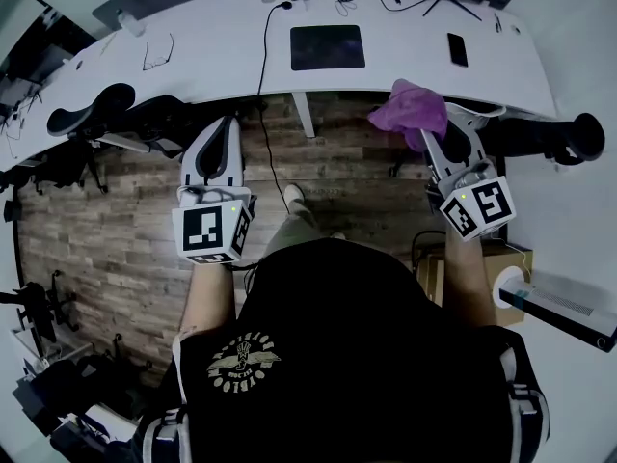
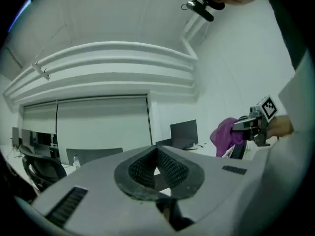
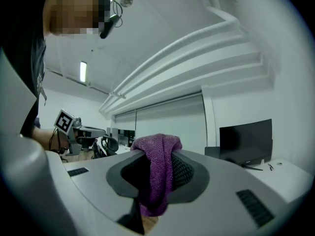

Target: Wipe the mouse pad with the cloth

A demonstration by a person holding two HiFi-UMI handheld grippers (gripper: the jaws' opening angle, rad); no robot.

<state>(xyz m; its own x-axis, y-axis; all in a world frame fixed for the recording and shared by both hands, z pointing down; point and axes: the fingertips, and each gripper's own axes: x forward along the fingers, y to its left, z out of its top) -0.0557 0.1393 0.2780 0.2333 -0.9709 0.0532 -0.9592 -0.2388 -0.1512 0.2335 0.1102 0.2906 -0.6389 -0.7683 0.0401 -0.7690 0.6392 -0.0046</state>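
Observation:
The dark mouse pad lies flat on the white desk, ahead of both grippers. My right gripper is held in the air short of the desk's front edge, shut on a purple cloth that bunches over its tips. In the right gripper view the cloth hangs down between the jaws of that gripper. My left gripper hovers over the wooden floor to the left, jaws together with nothing in them. From the left gripper view, the cloth shows at the right.
A black phone lies right of the pad, glasses far left, and cables at the desk's back. Office chairs stand under the desk at both sides. A cardboard box sits on the floor at the right.

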